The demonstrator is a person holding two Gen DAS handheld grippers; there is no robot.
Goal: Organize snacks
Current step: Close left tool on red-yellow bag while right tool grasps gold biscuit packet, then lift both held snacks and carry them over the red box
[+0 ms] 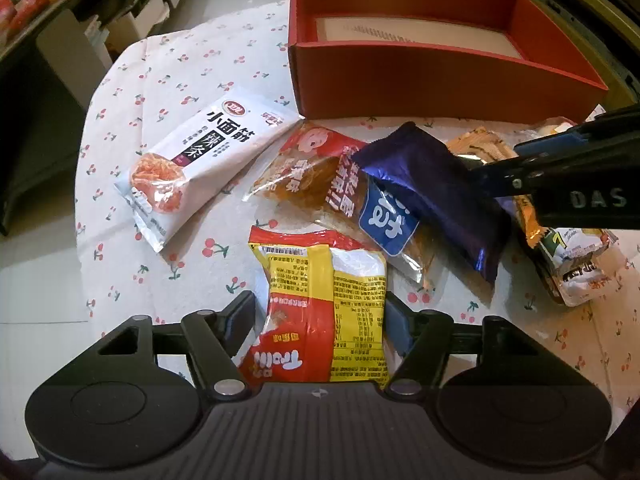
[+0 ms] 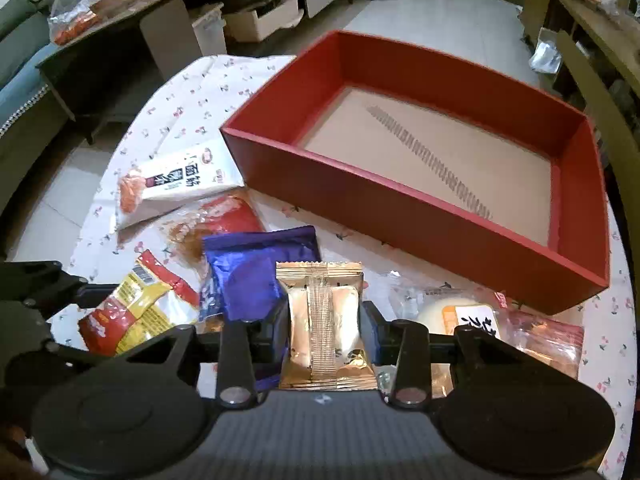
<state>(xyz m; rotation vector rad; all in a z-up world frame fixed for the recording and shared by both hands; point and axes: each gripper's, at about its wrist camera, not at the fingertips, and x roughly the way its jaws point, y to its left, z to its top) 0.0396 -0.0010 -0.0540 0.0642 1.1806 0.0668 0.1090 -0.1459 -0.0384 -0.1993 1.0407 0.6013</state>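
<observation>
My left gripper (image 1: 320,312) is shut on a red-and-yellow snack packet (image 1: 320,300), which also shows in the right wrist view (image 2: 136,312). My right gripper (image 2: 326,320) is shut on a gold cake packet (image 2: 324,320); its black body (image 1: 560,184) reaches in from the right in the left wrist view. An open red box (image 2: 400,208) with a bare cardboard floor stands behind, also seen in the left wrist view (image 1: 420,80). Loose snacks lie in front of it: a white noodle-snack bag (image 1: 196,160), a clear bread packet (image 1: 320,184) and a purple packet (image 1: 436,188).
The round table has a white cherry-print cloth (image 1: 192,64). A white bun packet (image 2: 460,312) and a red packet (image 2: 548,340) lie at the right. A green-and-orange packet (image 1: 568,260) lies under the right gripper. Shelves and furniture with more goods stand behind (image 2: 120,0).
</observation>
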